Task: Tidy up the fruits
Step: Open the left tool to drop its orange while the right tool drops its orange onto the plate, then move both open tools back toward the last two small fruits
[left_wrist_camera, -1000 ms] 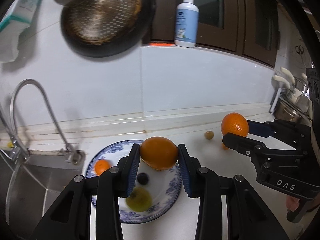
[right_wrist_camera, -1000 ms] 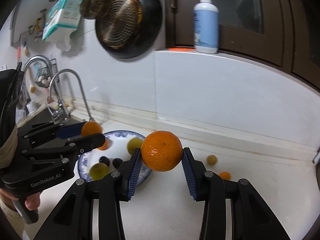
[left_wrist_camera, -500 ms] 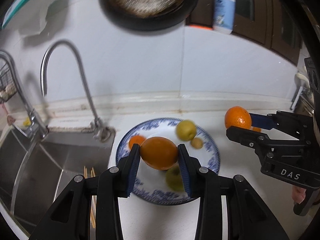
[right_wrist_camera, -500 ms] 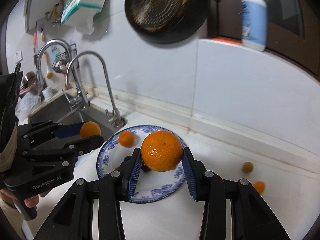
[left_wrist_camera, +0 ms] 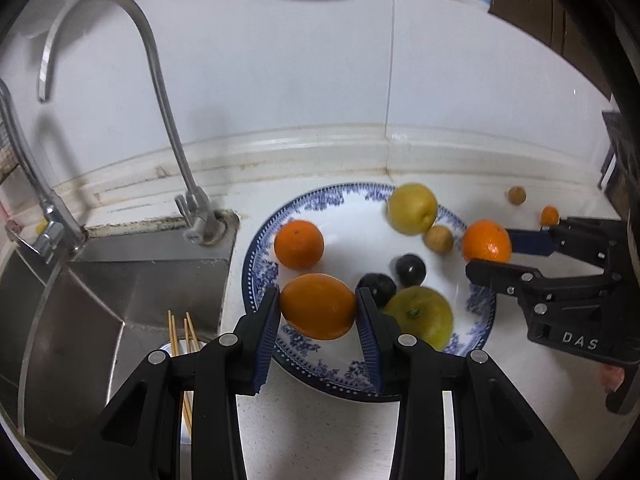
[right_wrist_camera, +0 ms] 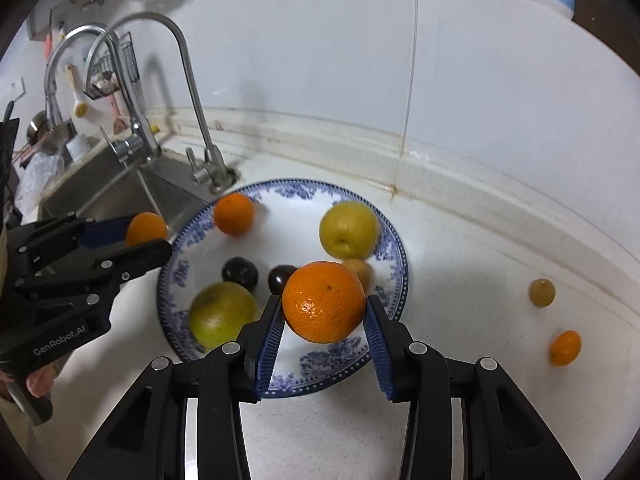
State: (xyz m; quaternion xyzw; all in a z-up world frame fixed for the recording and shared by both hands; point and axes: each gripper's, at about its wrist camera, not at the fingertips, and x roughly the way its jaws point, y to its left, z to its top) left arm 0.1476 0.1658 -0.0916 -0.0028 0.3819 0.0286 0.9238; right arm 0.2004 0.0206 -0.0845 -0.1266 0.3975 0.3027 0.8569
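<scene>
My left gripper [left_wrist_camera: 318, 307] is clamped on a smooth orange [left_wrist_camera: 318, 306], which hangs over the near-left rim of the blue-patterned plate [left_wrist_camera: 256, 256] beside the sink [left_wrist_camera: 120, 292]. My right gripper [right_wrist_camera: 323, 308] pinches a dimpled orange [right_wrist_camera: 324, 307] over the plate's near edge. On the plate I see a small orange [left_wrist_camera: 299, 244], two yellow-green fruits and two dark ones. Two little fruits lie apart on the counter [right_wrist_camera: 460, 380] to the right.

I read "DAS" in white on the right gripper [left_wrist_camera: 486, 252] body, and "GenRobot.AI" on the left gripper [right_wrist_camera: 146, 236] body. No other lettering is legible.
</scene>
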